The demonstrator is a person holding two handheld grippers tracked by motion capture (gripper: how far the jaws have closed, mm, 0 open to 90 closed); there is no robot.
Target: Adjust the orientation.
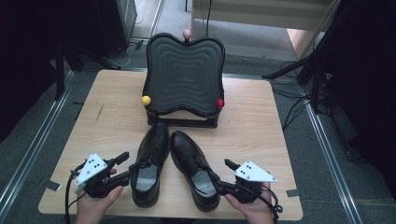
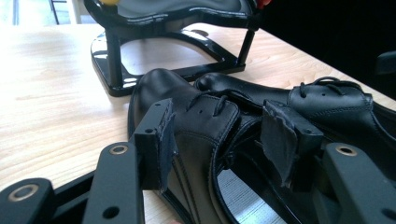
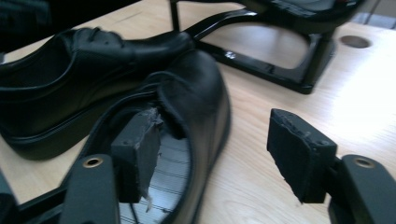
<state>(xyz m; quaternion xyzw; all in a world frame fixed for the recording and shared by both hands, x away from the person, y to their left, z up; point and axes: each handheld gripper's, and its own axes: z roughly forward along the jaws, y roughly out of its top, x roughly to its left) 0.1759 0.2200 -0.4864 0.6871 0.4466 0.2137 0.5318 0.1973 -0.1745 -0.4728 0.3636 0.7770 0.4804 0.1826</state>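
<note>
1. Both black shoes, left shoe [image 1: 148, 165] and right shoe [image 1: 194, 168], lie near the tabletop's [image 1: 112, 116] front edge, below the footrest [image 1: 183, 79].
2. Left gripper [image 1: 125, 167] and right gripper [image 1: 223, 176] each straddle a shoe collar, jaws apart, gripping nothing.
3. Judged: shoes set down; withdrawal remains.

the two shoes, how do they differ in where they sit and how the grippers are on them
The left shoe lies with its toe angled right, nearer the black stand; the right shoe lies with its toe angled left, its heel closer to the table edge. The left gripper straddles the left shoe's outer side wall, pads apart from it; the right gripper has one jaw inside the right shoe's opening, the other outside. Both are black lace-up dress shoes, toes nearly touching.
</note>
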